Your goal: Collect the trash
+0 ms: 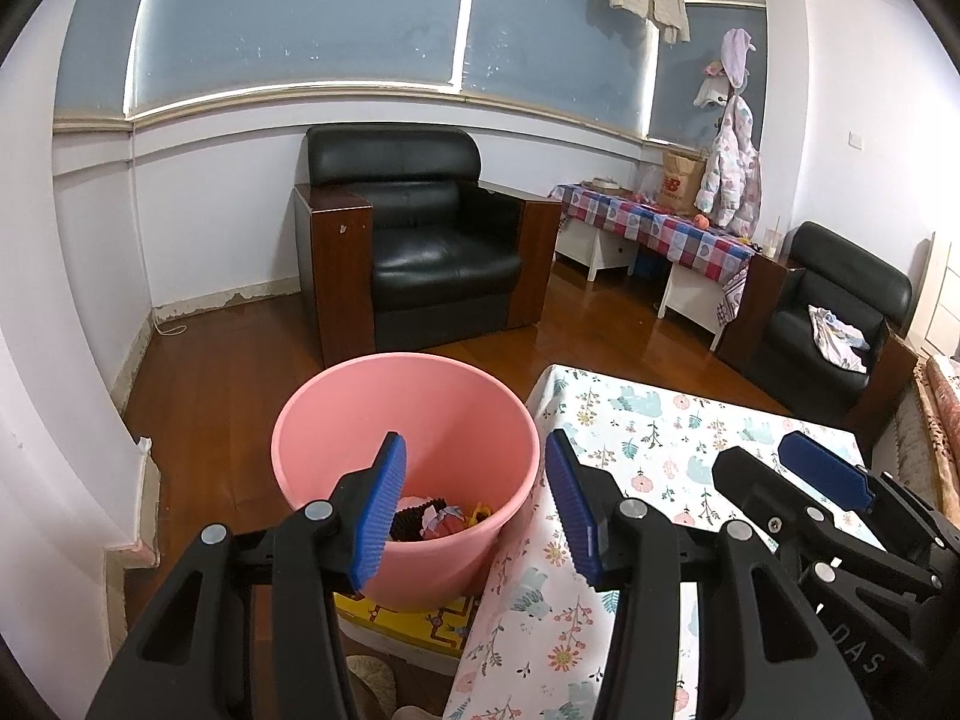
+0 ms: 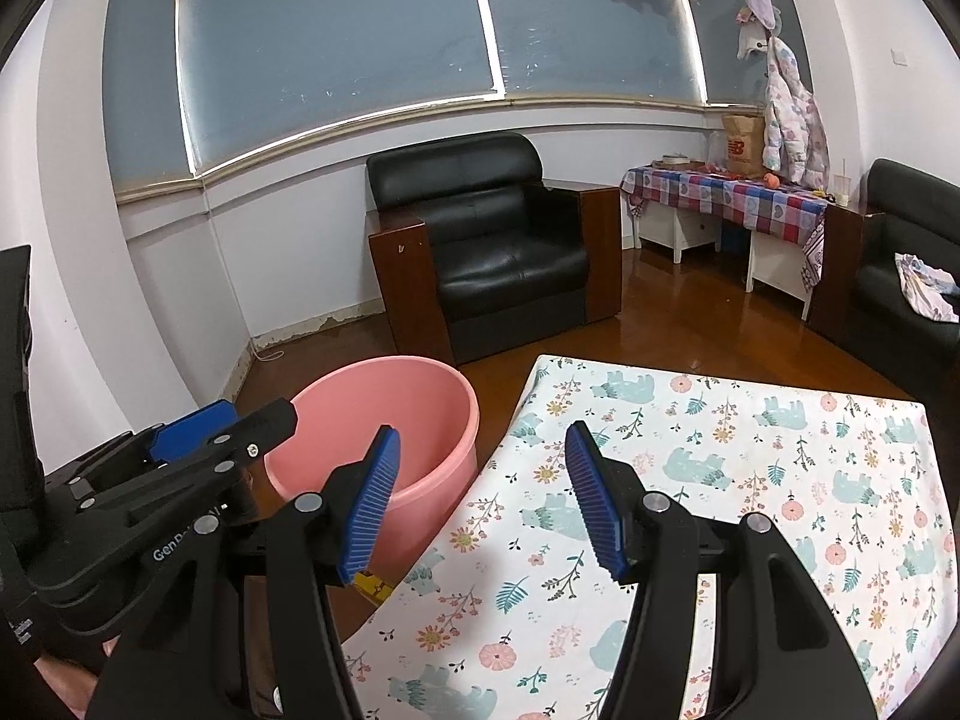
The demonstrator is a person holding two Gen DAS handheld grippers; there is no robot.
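The scraps [image 1: 441,519] in the pink bucket [image 1: 336,420] are partly hidden; the yellow box [image 1: 414,621] beneath is mostly covered.

pale walls [image 2: 288,240]; frosted windows [image 2: 336,36]; glossy wood floor [image 2: 690,312]; black leather armchair [image 2: 498,240]; checked-cloth side table [image 2: 750,195]

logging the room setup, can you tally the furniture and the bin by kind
black armchairs: 2
tables: 2, the floral-cloth table and the checked-cloth table
pink bucket: 1
total: 5
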